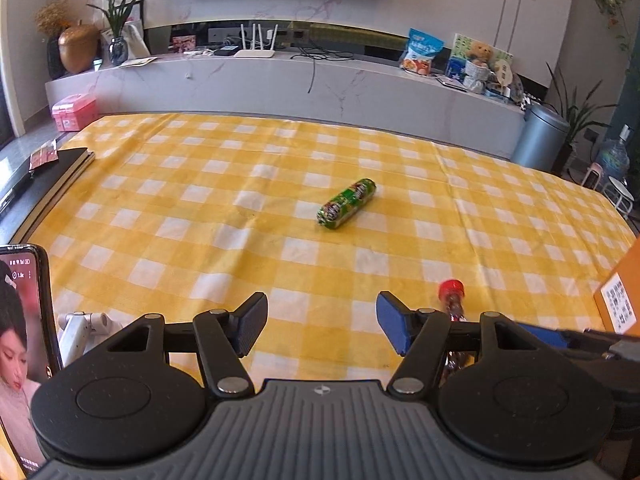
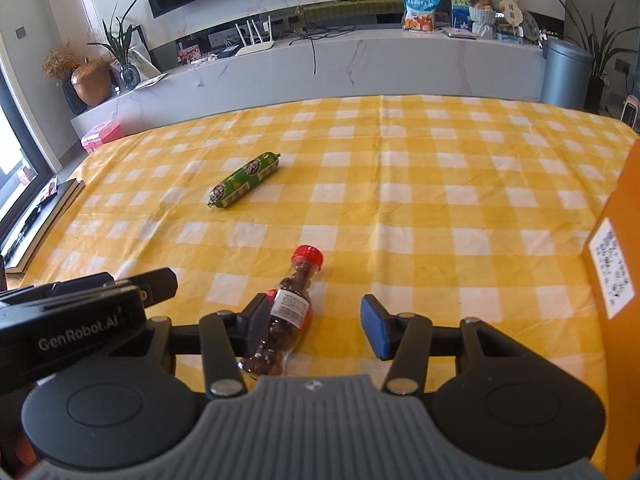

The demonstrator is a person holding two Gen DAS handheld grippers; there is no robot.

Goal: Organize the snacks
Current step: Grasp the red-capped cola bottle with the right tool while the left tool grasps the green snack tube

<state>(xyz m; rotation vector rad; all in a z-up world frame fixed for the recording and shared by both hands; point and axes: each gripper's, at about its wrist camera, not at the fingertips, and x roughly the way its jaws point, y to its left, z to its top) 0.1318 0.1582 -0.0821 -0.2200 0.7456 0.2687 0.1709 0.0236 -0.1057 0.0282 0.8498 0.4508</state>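
A green sausage-shaped snack [image 1: 347,203] [image 2: 245,180] lies on the yellow checked tablecloth [image 1: 200,208], mid-table. A small clear bottle with a red cap [image 2: 291,304] full of brown pieces lies on its side between the jaws of my right gripper [image 2: 316,312]. It rests against the left finger, while the right pad [image 2: 376,328] stands clear of it. My left gripper [image 1: 320,312] is open over bare cloth with nothing between its fingers. From the left wrist view, the bottle's cap [image 1: 451,289] shows just past the right finger.
An orange box with a white label [image 1: 622,296] [image 2: 612,248] stands at the table's right edge. A phone on a stand [image 1: 20,340] is at the near left. A dark notebook [image 1: 56,176] [image 2: 48,208] lies at the left edge. The left tool's black housing [image 2: 76,320] sits close beside my right gripper.
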